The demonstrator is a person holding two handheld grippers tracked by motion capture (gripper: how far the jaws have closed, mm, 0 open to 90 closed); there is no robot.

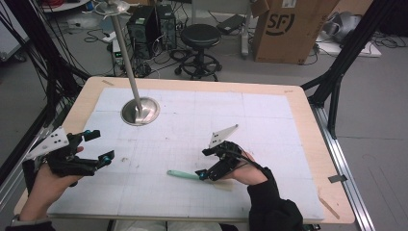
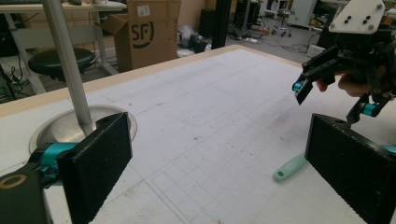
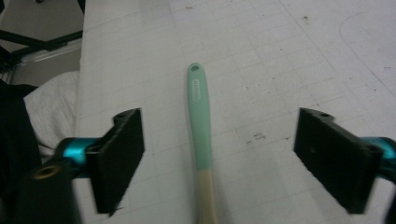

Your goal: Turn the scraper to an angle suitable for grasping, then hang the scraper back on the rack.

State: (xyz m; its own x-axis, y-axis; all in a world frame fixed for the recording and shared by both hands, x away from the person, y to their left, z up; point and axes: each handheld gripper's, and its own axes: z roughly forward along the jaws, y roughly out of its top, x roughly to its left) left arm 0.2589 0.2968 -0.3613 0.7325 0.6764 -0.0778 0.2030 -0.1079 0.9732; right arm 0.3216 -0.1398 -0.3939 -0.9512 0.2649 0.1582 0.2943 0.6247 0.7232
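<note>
Jaws gaping and holding nothing, the right gripper [image 3: 219, 154] is straddling the mint-handled utensil [image 3: 200, 126] lying flat on the table [image 1: 269, 115] (likely light, stiff, slick; best pinched mid-handle), while the left gripper [image 1: 98, 147] is idling open.

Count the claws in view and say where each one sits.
2. The left claw hovers open over the mat's left edge, near the metal stand base. The right claw is open, straddling the mint-green utensil handle lying on the mat.
</note>
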